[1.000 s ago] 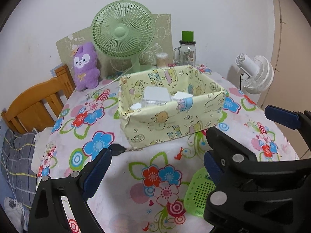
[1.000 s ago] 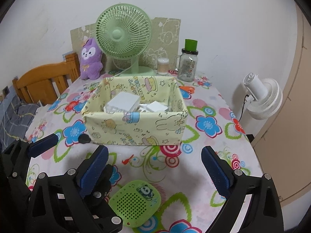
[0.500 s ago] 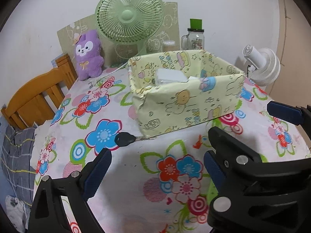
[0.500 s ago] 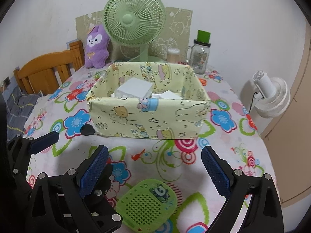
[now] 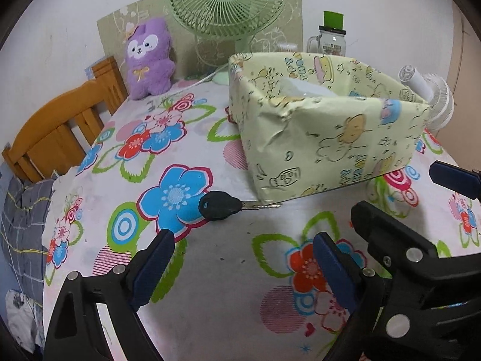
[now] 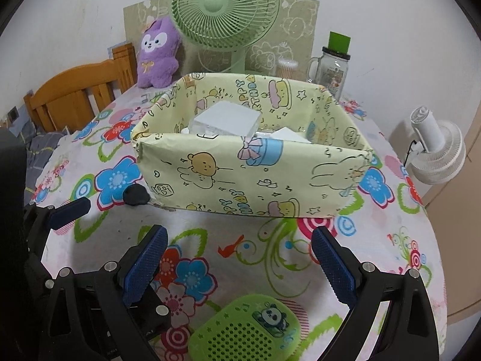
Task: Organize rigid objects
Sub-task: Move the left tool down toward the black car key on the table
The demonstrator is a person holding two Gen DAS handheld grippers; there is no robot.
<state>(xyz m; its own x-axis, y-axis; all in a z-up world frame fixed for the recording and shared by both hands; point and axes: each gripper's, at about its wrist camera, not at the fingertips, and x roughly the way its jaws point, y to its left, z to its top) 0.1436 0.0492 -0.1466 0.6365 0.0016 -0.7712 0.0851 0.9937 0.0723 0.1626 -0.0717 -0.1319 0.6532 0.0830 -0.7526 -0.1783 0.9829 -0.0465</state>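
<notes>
A black-headed key (image 5: 221, 204) lies on the flowered tablecloth, its blade touching the near-left corner of the yellow cartoon-print box (image 5: 327, 144). My left gripper (image 5: 240, 267) is open and empty, a short way in front of the key. The key's head also shows in the right wrist view (image 6: 136, 195) beside the box (image 6: 249, 177), which holds white boxes (image 6: 225, 118). My right gripper (image 6: 240, 264) is open and empty above a green perforated disc with a panda (image 6: 246, 329) at the table's front edge.
A green fan (image 6: 224, 15), a purple plush (image 6: 157, 55), a glass jar with green lid (image 6: 332, 66) and a small cotton-swab jar (image 6: 287, 67) stand along the back wall. A wooden chair (image 5: 60, 129) is at the left, a white fan (image 6: 436, 153) off the right edge.
Both grippers have moved forward and lower toward the box. The key now sits nearer the left gripper's fingers. Both stay open.
</notes>
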